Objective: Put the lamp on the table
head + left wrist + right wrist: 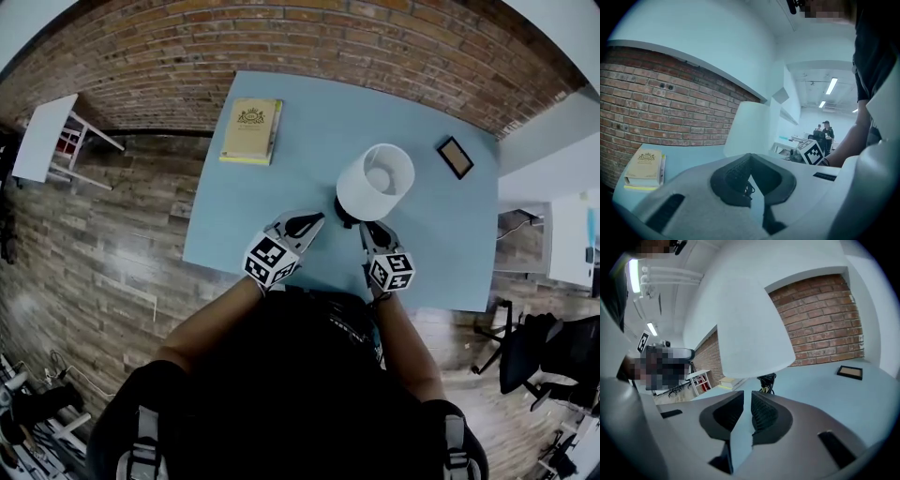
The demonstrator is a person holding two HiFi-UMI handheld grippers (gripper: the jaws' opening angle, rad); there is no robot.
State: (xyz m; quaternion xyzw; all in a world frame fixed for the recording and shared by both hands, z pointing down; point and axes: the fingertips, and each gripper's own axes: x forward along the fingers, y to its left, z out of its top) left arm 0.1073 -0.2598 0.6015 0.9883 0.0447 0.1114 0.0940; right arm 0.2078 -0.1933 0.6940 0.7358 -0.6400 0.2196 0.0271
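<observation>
The lamp, with a white shade (375, 181) and a dark base (347, 214), stands upright on the light blue table (309, 159), right of its middle. My left gripper (314, 220) hovers over the table's front part, just left of the base, and its jaws meet at the tips with nothing in them. My right gripper (367, 228) is just in front of the base, apart from it. In the right gripper view the shade (750, 333) looms over the gripper (747, 397); a narrow empty gap parts the pads. The left gripper view shows the shade (750, 129) ahead of the shut gripper (750, 159).
A yellow book (250, 130) lies at the table's back left and a small dark picture frame (455, 157) at its back right. A brick wall runs behind the table. A white side table (47, 136) stands far left and a black office chair (534, 356) at the right.
</observation>
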